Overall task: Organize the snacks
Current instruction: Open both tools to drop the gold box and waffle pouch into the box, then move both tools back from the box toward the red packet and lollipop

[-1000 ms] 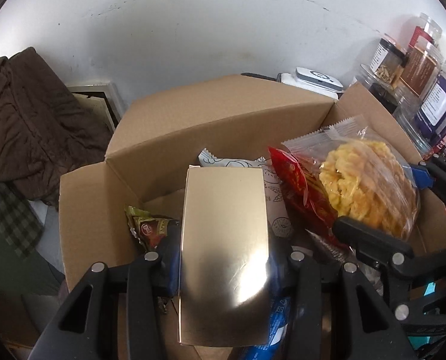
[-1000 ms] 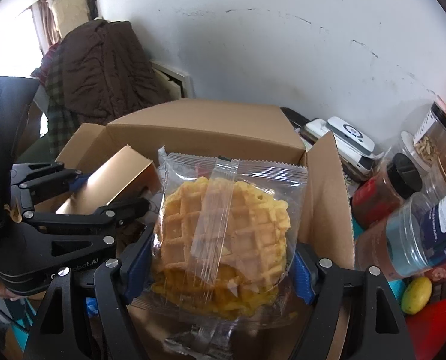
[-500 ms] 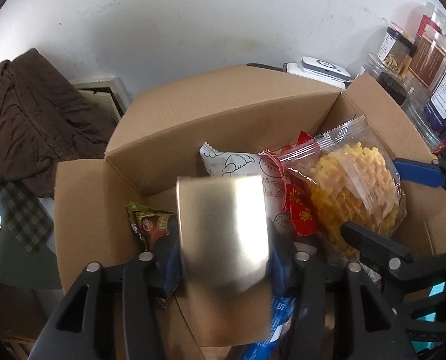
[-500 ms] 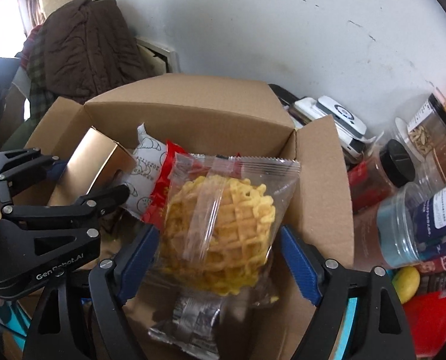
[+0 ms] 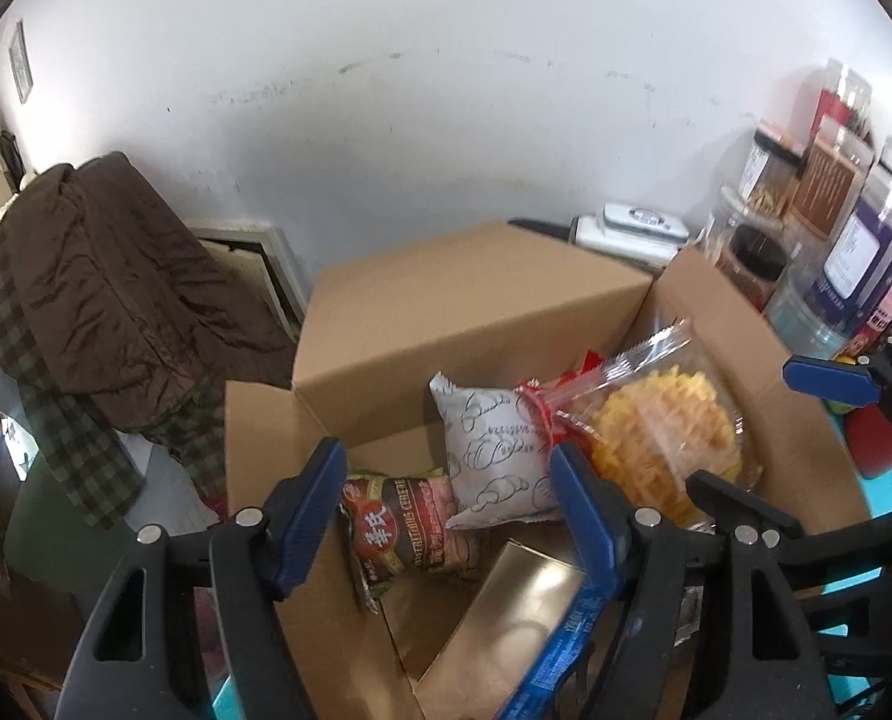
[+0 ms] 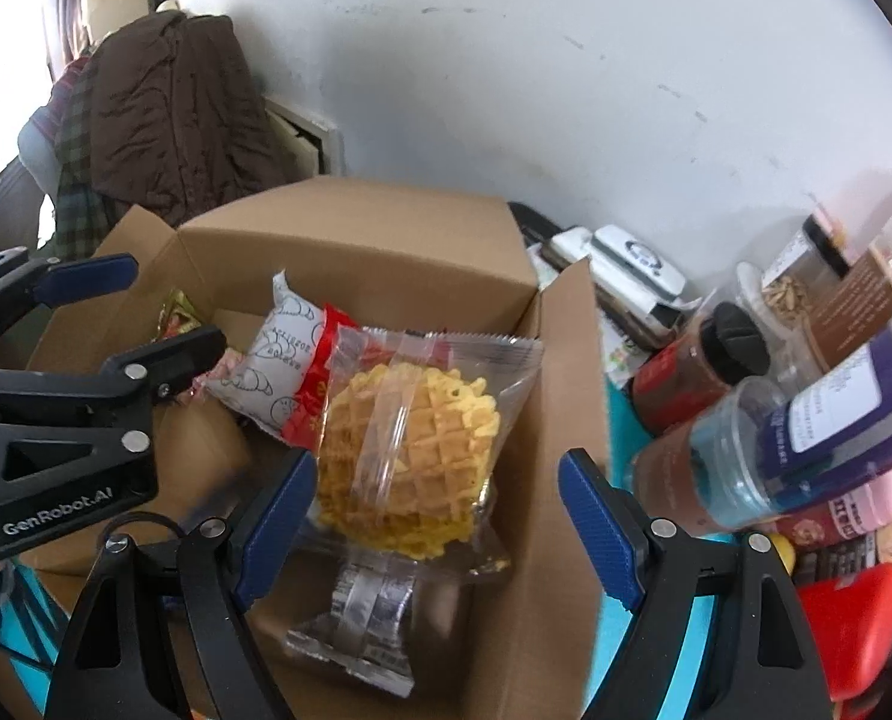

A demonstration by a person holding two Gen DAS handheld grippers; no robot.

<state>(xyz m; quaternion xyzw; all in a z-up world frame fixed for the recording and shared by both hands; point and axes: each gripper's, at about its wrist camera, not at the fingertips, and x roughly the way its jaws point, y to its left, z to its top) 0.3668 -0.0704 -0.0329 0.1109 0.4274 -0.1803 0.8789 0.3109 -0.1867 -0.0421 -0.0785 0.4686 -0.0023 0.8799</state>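
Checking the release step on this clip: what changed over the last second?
The left gripper let go of the gold box, its jaws just opening; the box now lies in the cardboard box. The right gripper released the waffle packet, which rests inside. Both pulled back. The other snacks and the jars stayed put.

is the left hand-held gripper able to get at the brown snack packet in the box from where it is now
Probably yes. The left hand-held gripper is open and empty, and the brown snack packet lies uncovered in the cardboard box right between its fingers. The gold box sits beside it, not over it.
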